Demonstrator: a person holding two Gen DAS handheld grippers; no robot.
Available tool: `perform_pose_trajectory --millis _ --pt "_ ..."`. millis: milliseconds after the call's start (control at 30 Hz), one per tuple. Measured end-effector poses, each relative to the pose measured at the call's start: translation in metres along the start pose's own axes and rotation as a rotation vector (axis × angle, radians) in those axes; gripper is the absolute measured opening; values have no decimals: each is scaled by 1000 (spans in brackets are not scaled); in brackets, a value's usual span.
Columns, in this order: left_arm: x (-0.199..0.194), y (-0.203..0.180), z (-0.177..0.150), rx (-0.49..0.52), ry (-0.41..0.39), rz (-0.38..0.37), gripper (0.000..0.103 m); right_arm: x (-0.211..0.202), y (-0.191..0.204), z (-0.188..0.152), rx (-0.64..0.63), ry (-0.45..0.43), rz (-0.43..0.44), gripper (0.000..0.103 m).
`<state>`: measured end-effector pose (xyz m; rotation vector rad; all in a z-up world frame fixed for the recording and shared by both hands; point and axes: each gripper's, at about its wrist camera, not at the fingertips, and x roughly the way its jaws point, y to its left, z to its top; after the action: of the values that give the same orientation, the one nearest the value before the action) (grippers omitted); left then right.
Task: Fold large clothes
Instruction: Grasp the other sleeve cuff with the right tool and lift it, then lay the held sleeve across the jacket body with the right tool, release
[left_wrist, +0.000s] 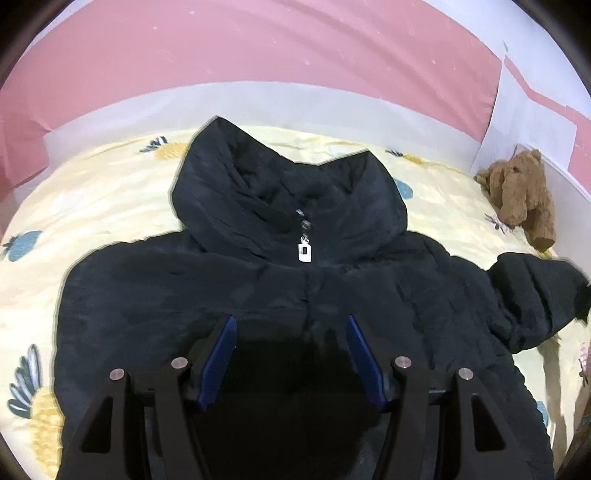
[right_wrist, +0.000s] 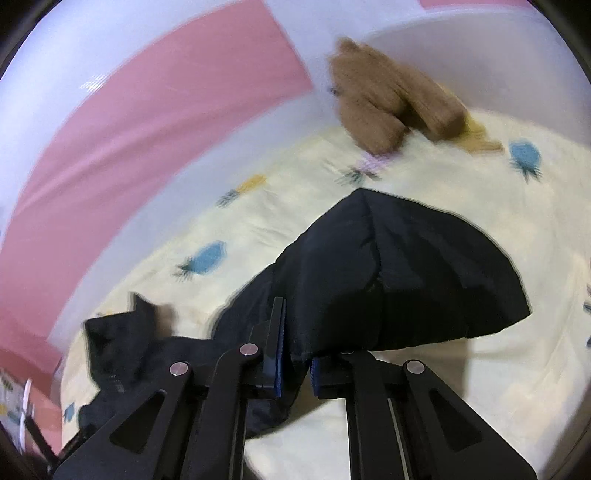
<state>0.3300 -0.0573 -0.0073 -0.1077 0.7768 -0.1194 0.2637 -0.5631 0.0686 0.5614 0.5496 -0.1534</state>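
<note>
Right gripper (right_wrist: 293, 363) pinches the jacket (left_wrist: 258, 295) sleeve; left gripper (left_wrist: 291, 354) hangs open above its chest.

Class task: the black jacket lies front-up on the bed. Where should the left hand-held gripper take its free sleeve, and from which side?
Grip the sleeve near its cuff end, coming from above its outer side. It lies spread outward on the bed, clear of the jacket body, so that puffy end is probably easiest to pinch and swing across.
</note>
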Motion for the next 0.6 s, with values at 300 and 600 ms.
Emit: perform_pose_trajectory --millis 300,600 --pt "-58 49 0 -51 -43 47 61 -28 151 -14 -225 1 210 10" --pt "-88 104 -17 -134 -75 80 61 23 241 -100 -364 164 332 10"
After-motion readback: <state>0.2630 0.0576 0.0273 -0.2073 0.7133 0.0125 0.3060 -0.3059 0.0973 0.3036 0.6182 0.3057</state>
